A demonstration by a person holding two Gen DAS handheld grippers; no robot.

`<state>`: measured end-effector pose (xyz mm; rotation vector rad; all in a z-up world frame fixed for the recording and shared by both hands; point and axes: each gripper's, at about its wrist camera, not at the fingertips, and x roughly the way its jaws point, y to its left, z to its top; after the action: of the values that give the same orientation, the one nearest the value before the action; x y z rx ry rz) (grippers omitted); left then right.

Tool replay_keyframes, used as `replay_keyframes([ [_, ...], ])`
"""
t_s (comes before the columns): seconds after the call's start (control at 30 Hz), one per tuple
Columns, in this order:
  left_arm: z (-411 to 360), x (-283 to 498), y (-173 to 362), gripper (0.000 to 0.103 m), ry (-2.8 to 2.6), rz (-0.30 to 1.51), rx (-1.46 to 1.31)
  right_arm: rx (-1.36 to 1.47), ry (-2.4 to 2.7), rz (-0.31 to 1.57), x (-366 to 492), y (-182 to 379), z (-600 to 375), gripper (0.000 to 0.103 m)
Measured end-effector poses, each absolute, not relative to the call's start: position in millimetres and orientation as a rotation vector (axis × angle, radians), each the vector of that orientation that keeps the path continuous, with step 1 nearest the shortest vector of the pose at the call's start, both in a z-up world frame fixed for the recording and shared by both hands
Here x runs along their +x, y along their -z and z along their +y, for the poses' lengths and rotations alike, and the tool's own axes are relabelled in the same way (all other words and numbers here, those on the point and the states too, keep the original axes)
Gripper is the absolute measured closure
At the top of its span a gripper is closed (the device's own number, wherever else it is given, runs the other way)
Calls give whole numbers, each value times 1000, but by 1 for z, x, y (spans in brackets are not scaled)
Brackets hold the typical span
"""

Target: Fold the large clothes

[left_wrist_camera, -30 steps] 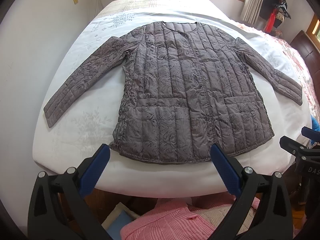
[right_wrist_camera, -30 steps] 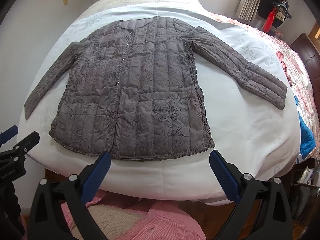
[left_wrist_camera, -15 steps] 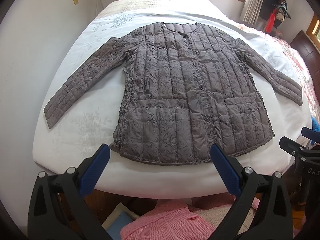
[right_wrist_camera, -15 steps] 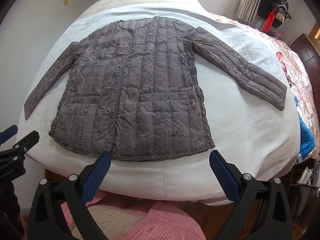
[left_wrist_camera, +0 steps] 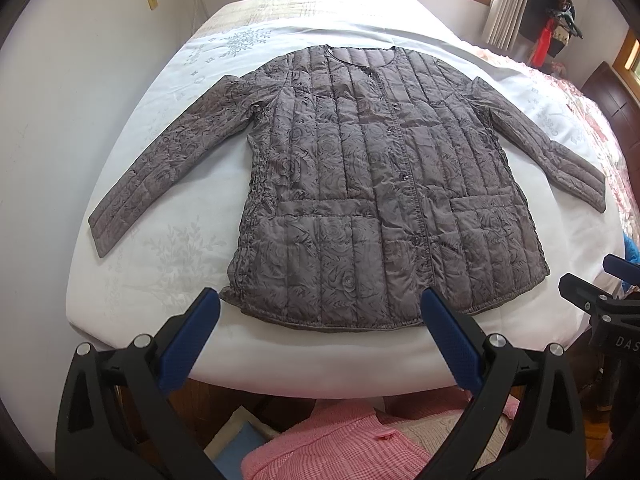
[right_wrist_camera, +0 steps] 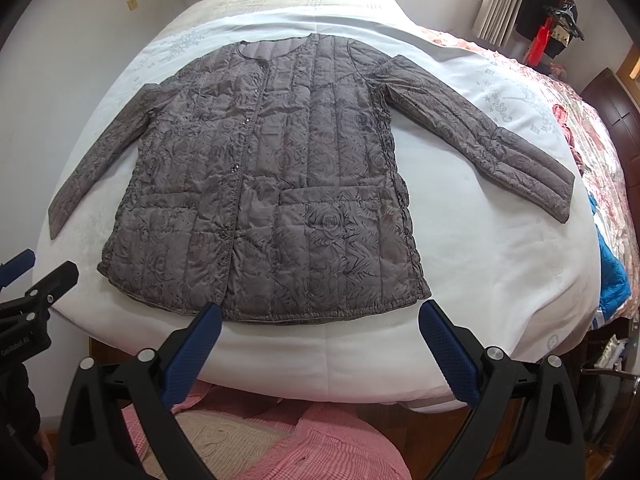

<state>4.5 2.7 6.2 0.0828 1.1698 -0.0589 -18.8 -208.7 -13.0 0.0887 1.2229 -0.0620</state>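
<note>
A grey quilted jacket (left_wrist_camera: 372, 184) with a rose pattern lies flat and buttoned on the white bed sheet (left_wrist_camera: 160, 248), both sleeves spread out to the sides. The same jacket (right_wrist_camera: 276, 200) fills the middle of the right wrist view. My left gripper (left_wrist_camera: 320, 312) hovers open just short of the jacket's hem, nothing between its blue pads. My right gripper (right_wrist_camera: 318, 318) is open too, at the hem's right half, holding nothing. Each gripper shows at the edge of the other's view: the right gripper (left_wrist_camera: 608, 280), the left gripper (right_wrist_camera: 36, 276).
The bed (right_wrist_camera: 500, 280) has a floral pink quilt (left_wrist_camera: 612, 152) along its right side and a blue cloth (right_wrist_camera: 612, 276) at the right edge. Pink checked fabric (left_wrist_camera: 332, 448) lies below the bed's near edge. A white wall (left_wrist_camera: 60, 100) stands left; curtains (left_wrist_camera: 504, 4) hang at the back.
Both grippers have edged very slightly toward the jacket's hem; the jacket has not moved and both grippers stay open.
</note>
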Motion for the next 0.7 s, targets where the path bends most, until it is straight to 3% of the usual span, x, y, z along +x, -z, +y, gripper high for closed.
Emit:
replay_keyframes([
  [0.7,4,7,-10,4,57,1165,86,90,62,1220,-19,13,-210,4],
])
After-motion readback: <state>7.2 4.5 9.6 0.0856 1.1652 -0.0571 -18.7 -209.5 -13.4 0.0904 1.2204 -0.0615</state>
